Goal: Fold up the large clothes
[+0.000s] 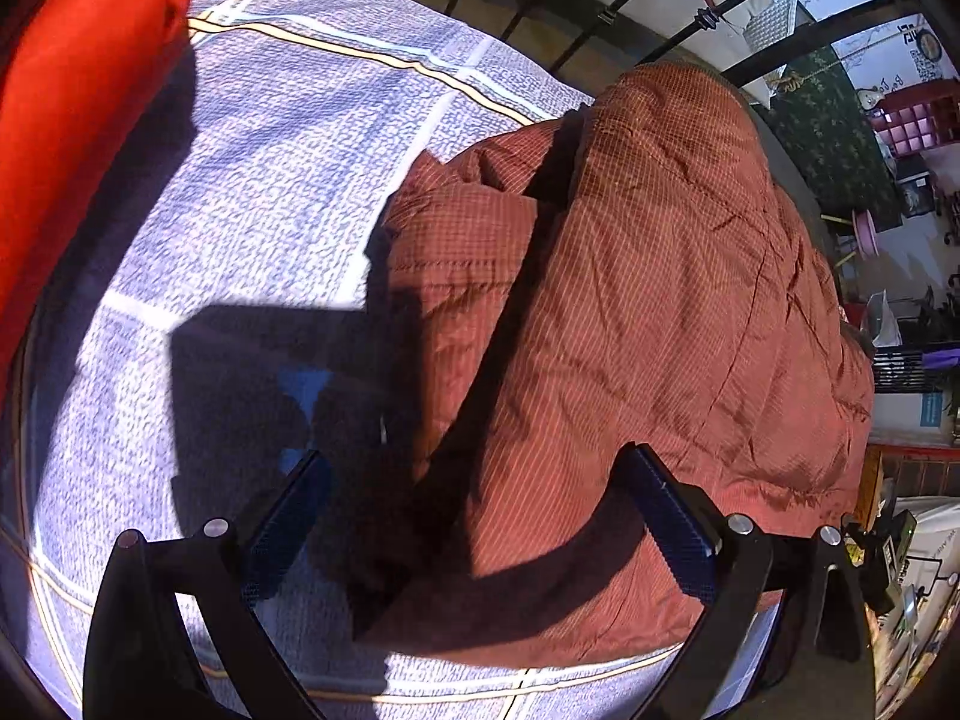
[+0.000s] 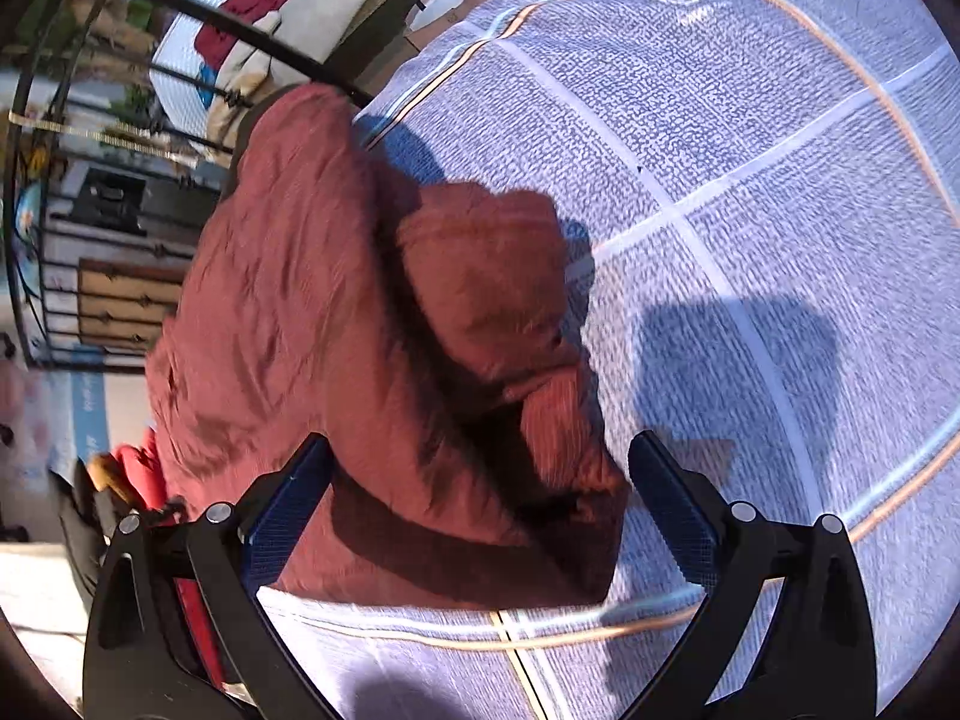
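Observation:
A rust-red padded jacket [image 1: 660,312] lies folded in a bulky heap on a blue-grey mattress [image 1: 252,180] with white and orange stripes. My left gripper [image 1: 474,468] is open and empty, hovering just above the jacket's near edge. The jacket also shows in the right wrist view [image 2: 360,330], on the left part of the mattress [image 2: 750,150], with a folded-over part on top. My right gripper [image 2: 477,462] is open and empty above the jacket's near end. That view is motion-blurred.
An orange-red cushion [image 1: 78,120] lies along the mattress's left side. A black metal bed rail [image 1: 660,0] runs behind the jacket, with bedding and room clutter beyond. The rail also shows in the right wrist view [image 2: 150,90]. Red fabric [image 2: 138,468] hangs beside the bed.

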A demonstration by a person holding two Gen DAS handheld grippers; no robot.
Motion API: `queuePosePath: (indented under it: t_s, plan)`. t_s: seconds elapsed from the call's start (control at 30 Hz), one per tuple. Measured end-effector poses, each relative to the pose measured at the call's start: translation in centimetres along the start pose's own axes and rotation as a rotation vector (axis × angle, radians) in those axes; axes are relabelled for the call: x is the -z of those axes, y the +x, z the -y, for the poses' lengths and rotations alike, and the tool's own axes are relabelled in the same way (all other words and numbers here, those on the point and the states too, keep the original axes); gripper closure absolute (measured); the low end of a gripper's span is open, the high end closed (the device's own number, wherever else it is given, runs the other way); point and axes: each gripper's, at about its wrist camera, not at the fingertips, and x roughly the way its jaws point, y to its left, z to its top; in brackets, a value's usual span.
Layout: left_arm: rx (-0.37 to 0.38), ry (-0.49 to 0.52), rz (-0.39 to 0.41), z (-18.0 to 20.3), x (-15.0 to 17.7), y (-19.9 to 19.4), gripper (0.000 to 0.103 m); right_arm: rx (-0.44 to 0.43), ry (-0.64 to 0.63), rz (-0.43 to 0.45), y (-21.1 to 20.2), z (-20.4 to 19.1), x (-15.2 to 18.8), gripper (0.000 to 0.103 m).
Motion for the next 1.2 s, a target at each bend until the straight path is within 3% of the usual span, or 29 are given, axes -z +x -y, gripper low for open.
queuePosePath:
  t_s: [0.27,0.4,0.53,0.8,0.9,0.97,1.2]
  plan:
    - [0.009,0.02,-0.023,1.3,-2.7,2.6,0.005,-0.037,-0.069,-0.03,3.5,-1.4,-5.0,0.006]
    - [0.019,0.034,-0.024,1.8,-3.8,3.2,0.007,-0.015,-0.059,-0.014,4.6,-2.0,-5.2,0.005]
    - [0.024,0.043,-0.015,2.9,-4.4,3.4,0.021,0.006,-0.057,0.006,4.5,-2.4,-4.8,0.007]
    - [-0.009,0.117,0.051,5.9,-3.9,2.2,0.059,0.022,-0.089,0.057,1.6,-3.5,-1.9,0.059]
    - [-0.013,0.148,0.081,6.9,-3.7,0.7,0.074,0.04,-0.121,0.086,0.0,-4.8,-0.7,0.073]
    - [0.004,0.155,0.106,7.2,-2.9,-0.8,0.08,0.063,-0.161,0.113,-1.2,-6.2,0.2,0.076]
    - [0.053,0.253,0.156,11.0,1.3,-5.2,0.084,0.141,-0.348,0.216,-6.7,-11.4,5.0,0.08]
